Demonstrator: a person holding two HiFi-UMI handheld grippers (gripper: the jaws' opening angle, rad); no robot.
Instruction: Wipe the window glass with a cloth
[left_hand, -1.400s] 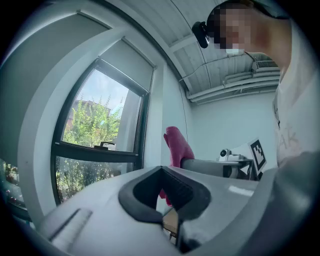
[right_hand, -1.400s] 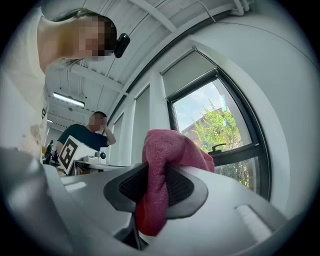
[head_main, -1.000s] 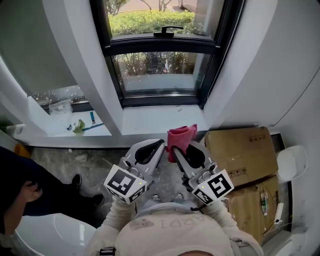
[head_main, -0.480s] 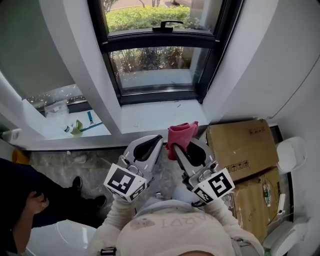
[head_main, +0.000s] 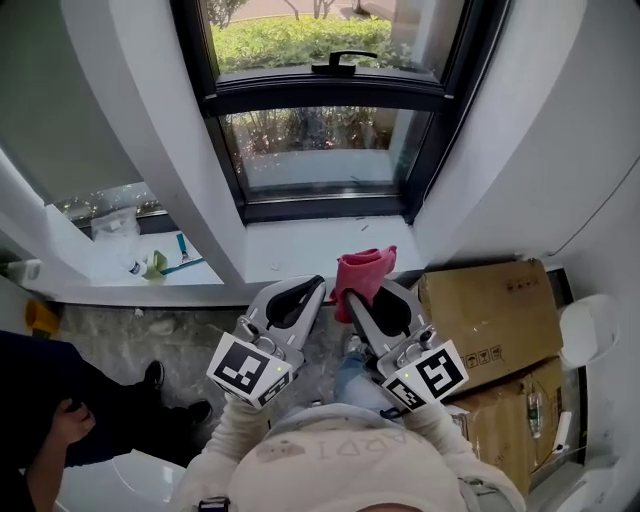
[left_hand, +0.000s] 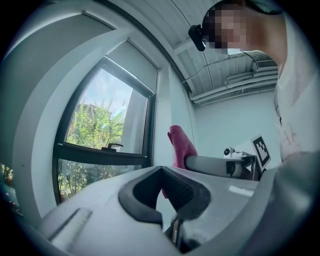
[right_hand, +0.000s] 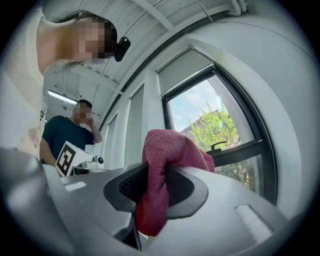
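1. Nearest the person, the left gripper (head_main: 312, 290) is pressed together on nothing, while the right gripper (head_main: 358, 298) pinches a bunched pink cloth (head_main: 362, 268).
2. Just beyond lies the white sill (head_main: 320, 245).
3. Farthest, the window glass (head_main: 320, 150) is untouched; the cloth should likely meet it flat, in overlapping strokes.
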